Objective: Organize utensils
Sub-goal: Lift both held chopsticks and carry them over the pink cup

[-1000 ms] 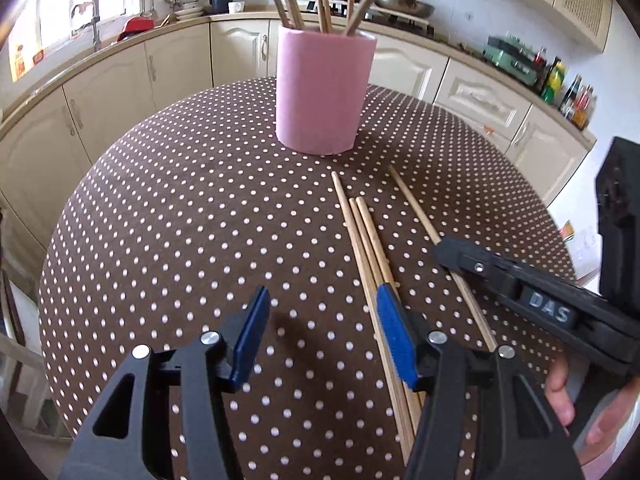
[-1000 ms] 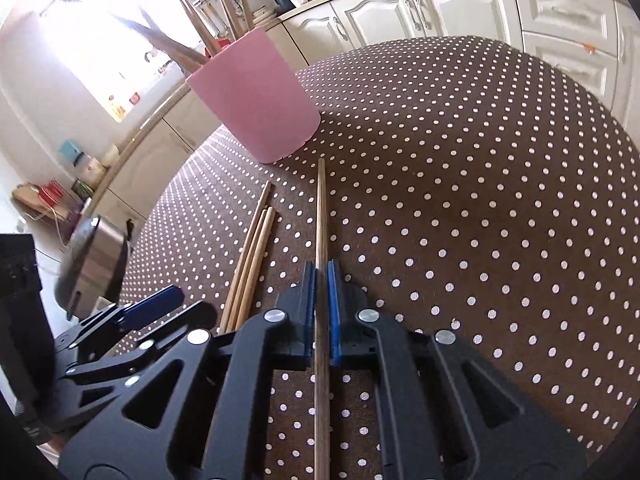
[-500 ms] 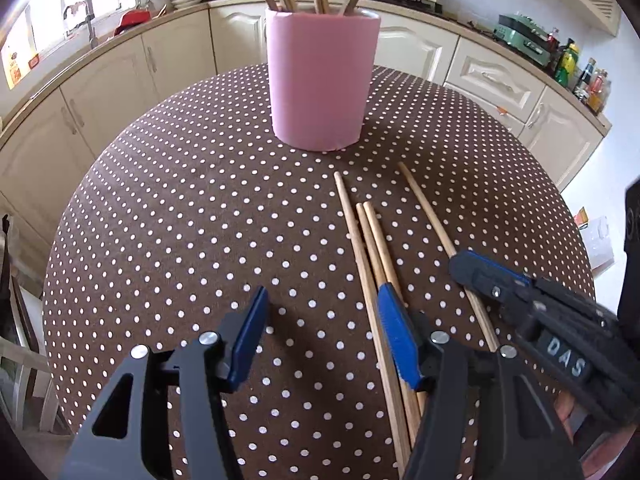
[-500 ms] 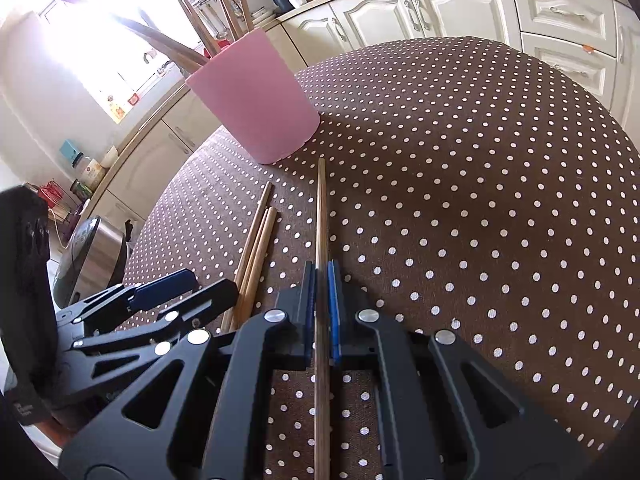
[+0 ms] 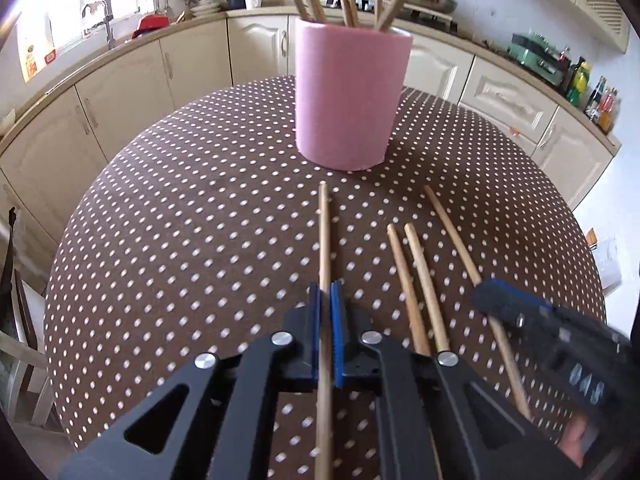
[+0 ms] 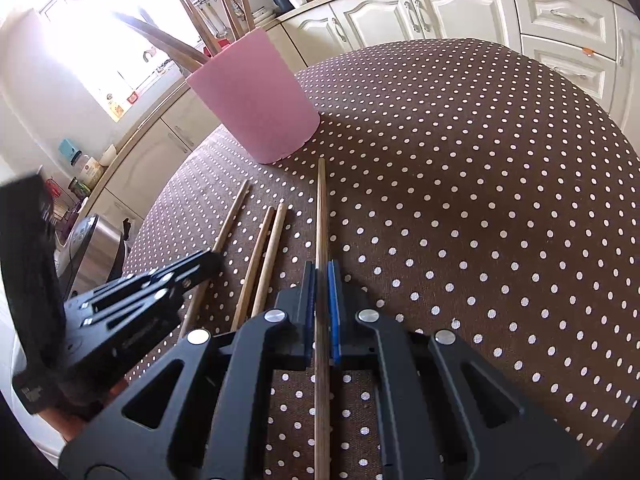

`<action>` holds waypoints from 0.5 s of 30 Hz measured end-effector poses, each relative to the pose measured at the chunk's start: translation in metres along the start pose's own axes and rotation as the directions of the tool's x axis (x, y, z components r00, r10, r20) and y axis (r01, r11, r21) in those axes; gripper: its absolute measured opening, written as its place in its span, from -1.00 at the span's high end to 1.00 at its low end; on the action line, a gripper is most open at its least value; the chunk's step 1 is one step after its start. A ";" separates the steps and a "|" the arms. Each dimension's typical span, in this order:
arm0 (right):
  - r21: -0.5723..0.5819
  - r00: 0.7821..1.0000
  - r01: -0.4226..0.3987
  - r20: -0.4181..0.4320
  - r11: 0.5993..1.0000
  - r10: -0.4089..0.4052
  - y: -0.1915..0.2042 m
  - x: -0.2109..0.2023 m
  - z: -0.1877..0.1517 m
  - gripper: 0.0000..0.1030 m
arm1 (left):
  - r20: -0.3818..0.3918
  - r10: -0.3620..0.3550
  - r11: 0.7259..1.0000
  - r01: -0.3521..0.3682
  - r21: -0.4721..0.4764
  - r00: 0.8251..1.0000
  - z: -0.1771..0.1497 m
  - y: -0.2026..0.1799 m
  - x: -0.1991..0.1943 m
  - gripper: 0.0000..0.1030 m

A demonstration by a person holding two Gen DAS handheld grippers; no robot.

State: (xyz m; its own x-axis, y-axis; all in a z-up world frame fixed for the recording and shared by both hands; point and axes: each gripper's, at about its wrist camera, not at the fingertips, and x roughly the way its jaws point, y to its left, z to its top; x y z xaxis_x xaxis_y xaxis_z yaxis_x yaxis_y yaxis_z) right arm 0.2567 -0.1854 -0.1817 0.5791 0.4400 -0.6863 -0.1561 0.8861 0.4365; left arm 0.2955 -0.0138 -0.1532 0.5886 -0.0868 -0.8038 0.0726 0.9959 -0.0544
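A pink holder [image 5: 352, 100] with several chopsticks standing in it sits at the far side of the dotted brown table [image 5: 180, 240]. My left gripper [image 5: 325, 292] has its jaws closing tight, blue pads pressed on one wooden chopstick [image 5: 323, 232] that lies pointing at the holder. To its right lie two loose chopsticks [image 5: 416, 276] side by side. Further right my right gripper [image 5: 490, 296] is shut on another chopstick [image 5: 452, 232]. The right wrist view shows that gripper [image 6: 322, 276] clamped on its chopstick [image 6: 321, 216], the holder [image 6: 256, 100] ahead, and the left gripper [image 6: 208, 260] at the left.
Cream kitchen cabinets [image 5: 192, 64] and a worktop ring the table. A wooden chair [image 5: 16, 320] stands off the table's left edge. A metal bin [image 6: 92, 248] stands on the floor beyond the table. A hand [image 5: 576, 440] shows at the lower right.
My left gripper moved right over the leftmost chopstick and closed on it; that stick now lies apart from the other two. The right gripper stayed still, shut on its chopstick.
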 end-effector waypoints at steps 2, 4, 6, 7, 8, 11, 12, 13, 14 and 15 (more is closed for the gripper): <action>0.006 1.000 -0.010 0.002 1.000 0.010 -0.001 -0.001 0.000 0.87 | 0.019 -0.018 1.000 0.019 -0.014 1.000 -0.005 0.005 -0.004 0.88; 0.015 1.000 -0.027 0.008 1.000 0.026 -0.004 -0.002 0.000 0.87 | 0.037 -0.041 0.998 0.043 -0.036 0.998 -0.009 0.010 -0.008 0.88; 0.022 0.999 -0.040 0.024 0.999 0.040 -0.007 -0.006 0.000 0.87 | 0.065 -0.053 0.997 0.056 -0.053 0.997 -0.013 0.017 -0.015 0.88; 0.023 0.999 -0.037 0.038 0.999 0.036 -0.007 -0.009 0.000 0.87 | 0.076 -0.060 0.996 0.065 -0.057 0.995 -0.015 0.018 -0.018 0.88; 0.022 0.998 -0.033 0.049 0.999 0.032 -0.007 -0.012 0.000 0.87 | 0.096 -0.075 0.995 0.081 -0.066 0.993 -0.020 0.020 -0.025 0.88; -0.002 0.996 -0.051 0.078 0.999 0.051 -0.002 -0.021 -0.001 0.87 | 0.143 -0.106 0.989 0.119 -0.092 0.984 -0.030 0.032 -0.037 0.88; -0.011 0.994 -0.061 0.086 0.998 0.061 0.000 -0.024 -0.001 0.87 | 0.157 -0.113 0.987 0.128 -0.095 0.981 -0.031 0.036 -0.042 0.88; -0.027 0.993 -0.065 0.097 0.998 0.067 0.004 -0.028 -0.001 0.87 | 0.171 -0.114 0.987 0.132 -0.096 0.979 -0.031 0.037 -0.046 0.88; -0.034 0.992 -0.060 0.106 0.998 0.063 0.006 -0.031 -0.001 0.87 | 0.191 -0.113 0.986 0.133 -0.096 0.975 -0.029 0.037 -0.051 0.88; -0.043 0.991 -0.053 0.118 0.998 0.058 0.008 -0.035 0.000 0.87 | 0.208 -0.112 0.986 0.135 -0.098 0.972 -0.029 0.037 -0.056 0.88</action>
State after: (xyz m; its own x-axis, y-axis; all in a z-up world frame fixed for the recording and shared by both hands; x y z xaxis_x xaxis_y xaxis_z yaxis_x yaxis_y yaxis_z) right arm 0.2350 -0.1934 -0.1543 0.6597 0.4704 -0.5861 -0.2212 0.8669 0.4467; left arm 0.2421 0.0291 -0.1272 0.7315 -0.2018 -0.6513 0.0723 0.9728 -0.2202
